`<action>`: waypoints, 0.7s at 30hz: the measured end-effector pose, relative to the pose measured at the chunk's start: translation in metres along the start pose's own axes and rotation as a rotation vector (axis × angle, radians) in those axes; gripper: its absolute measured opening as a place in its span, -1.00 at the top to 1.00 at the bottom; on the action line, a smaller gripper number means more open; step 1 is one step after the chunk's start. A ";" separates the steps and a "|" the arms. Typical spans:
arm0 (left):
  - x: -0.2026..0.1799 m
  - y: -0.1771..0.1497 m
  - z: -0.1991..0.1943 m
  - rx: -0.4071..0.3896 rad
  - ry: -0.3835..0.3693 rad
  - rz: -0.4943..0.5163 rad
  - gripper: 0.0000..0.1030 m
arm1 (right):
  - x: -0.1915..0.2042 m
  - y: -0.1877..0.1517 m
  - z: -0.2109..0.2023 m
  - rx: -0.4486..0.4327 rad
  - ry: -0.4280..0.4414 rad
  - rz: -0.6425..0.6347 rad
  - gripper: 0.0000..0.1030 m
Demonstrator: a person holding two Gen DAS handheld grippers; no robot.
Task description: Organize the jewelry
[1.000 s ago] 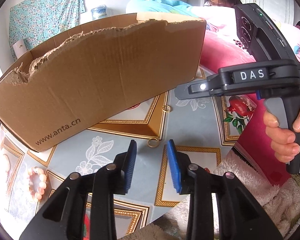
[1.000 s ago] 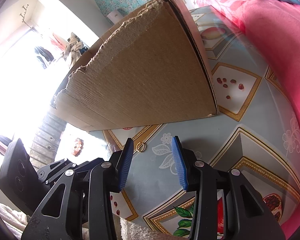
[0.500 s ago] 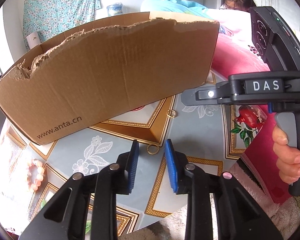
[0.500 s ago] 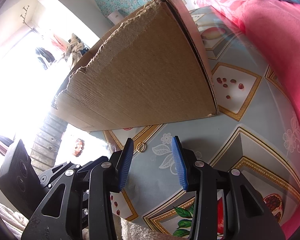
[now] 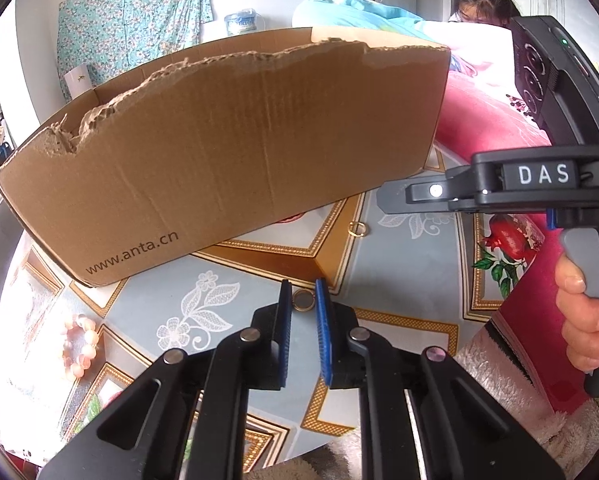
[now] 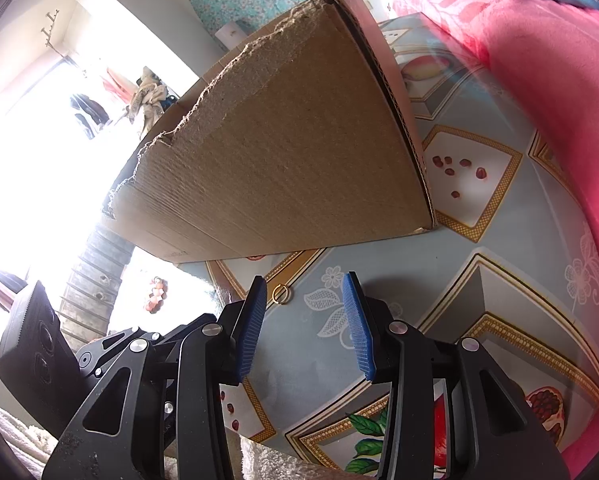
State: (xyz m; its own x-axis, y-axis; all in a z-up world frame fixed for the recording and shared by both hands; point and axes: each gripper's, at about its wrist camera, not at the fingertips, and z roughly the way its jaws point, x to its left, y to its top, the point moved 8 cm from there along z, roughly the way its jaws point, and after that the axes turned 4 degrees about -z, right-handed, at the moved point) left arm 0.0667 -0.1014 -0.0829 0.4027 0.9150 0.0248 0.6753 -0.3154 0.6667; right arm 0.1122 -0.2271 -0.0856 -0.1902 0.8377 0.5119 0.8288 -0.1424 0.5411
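Observation:
A gold ring (image 5: 303, 302) lies on the patterned tablecloth between the blue pads of my left gripper (image 5: 303, 304). Its jaws are closing around the ring, and the pads stand close beside it without visibly pressing. A second gold ring (image 5: 357, 229) lies farther back, near the box's foot. In the right wrist view this ring (image 6: 280, 294) sits just beyond the left fingertip of my right gripper (image 6: 305, 300), which is open with nothing between its pads. A pink bead bracelet (image 5: 79, 346) lies at the left. The torn cardboard box (image 5: 219, 152) stands behind the rings.
The right gripper (image 5: 393, 200), held by a hand (image 5: 583, 320), reaches in from the right. A pink blanket (image 6: 559, 80) borders the table (image 5: 411, 264) on the right. A person (image 5: 479, 4) sits behind the box. Fluffy cloth lies at the near edge.
My left gripper's jaws have narrowed steadily and it has moved in over the near ring, which now sits between the tips. The right gripper has not moved.

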 end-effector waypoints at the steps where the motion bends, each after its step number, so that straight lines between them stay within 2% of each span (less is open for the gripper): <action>1: 0.004 0.000 0.000 -0.001 0.008 -0.008 0.78 | 0.001 0.000 0.000 0.002 -0.008 -0.010 0.25; 8: 0.033 -0.002 -0.001 -0.012 0.050 -0.071 0.78 | 0.016 -0.001 0.007 0.026 -0.090 -0.149 0.23; 17: 0.033 -0.004 -0.002 -0.025 0.057 -0.068 0.78 | 0.033 -0.001 0.019 0.059 -0.168 -0.347 0.23; 21: 0.032 -0.004 -0.002 -0.027 0.056 -0.074 0.78 | 0.038 -0.002 0.020 0.070 -0.133 -0.324 0.23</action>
State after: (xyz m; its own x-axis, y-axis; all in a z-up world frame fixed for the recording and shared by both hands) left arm 0.0759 -0.0705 -0.0831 0.3169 0.9483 0.0154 0.6846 -0.2399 0.6884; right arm 0.1135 -0.1838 -0.0807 -0.3828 0.8954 0.2275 0.7714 0.1743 0.6120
